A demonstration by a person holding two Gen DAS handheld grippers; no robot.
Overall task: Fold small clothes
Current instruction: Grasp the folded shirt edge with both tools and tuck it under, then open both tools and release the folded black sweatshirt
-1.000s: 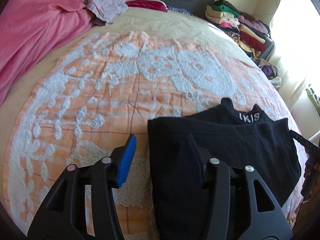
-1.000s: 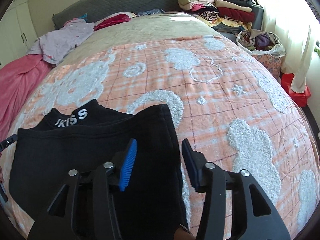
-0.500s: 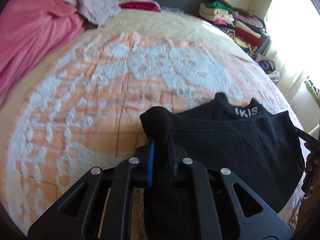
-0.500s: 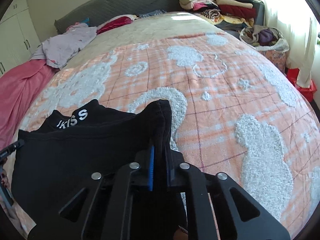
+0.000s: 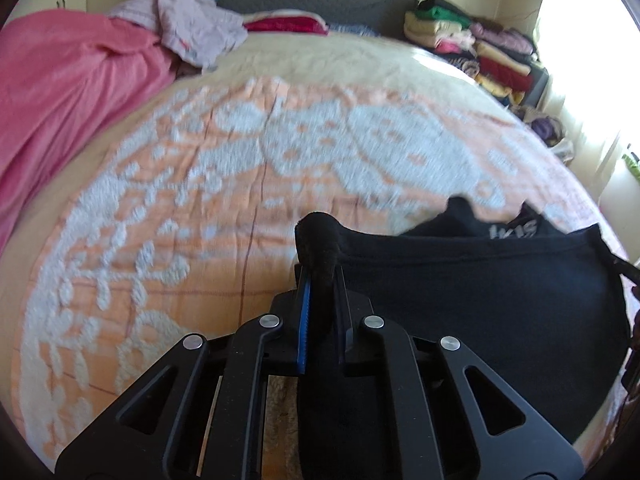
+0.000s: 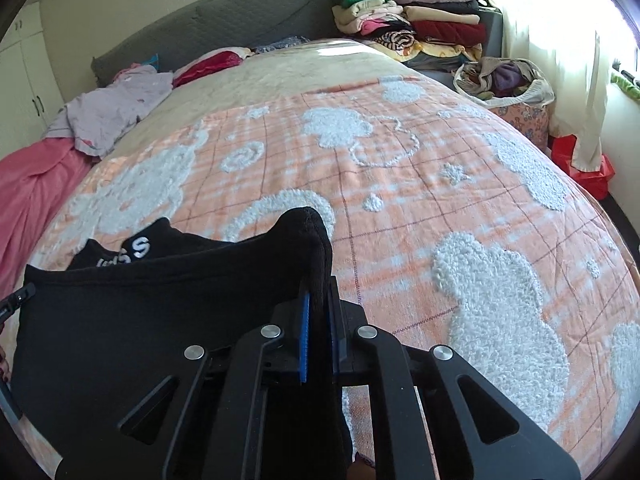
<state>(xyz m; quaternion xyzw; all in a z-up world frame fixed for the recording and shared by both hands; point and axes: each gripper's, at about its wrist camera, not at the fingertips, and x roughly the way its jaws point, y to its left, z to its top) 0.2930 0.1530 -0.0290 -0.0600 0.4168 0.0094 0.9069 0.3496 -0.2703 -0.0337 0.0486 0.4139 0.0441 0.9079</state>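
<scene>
Together, both grippers clench one black garment (image 5: pixel 480 300) on the bed (image 6: pixel 400 184).

Left gripper (image 5: pixel 320 280) pinches its left corner; right gripper (image 6: pixel 318 288) its right corner, cloth stretched between.

bed: wide bed under an orange-and-white tufted bedspread (image 6: pixel 400 208)
headboard: dark grey quilted headboard (image 6: pixel 224 36)
walls: pale cream
cupboard: white cupboard doors (image 6: pixel 24 80), far left
window: bright daylight through a sheer cream curtain (image 6: pixel 560 60), right
</scene>
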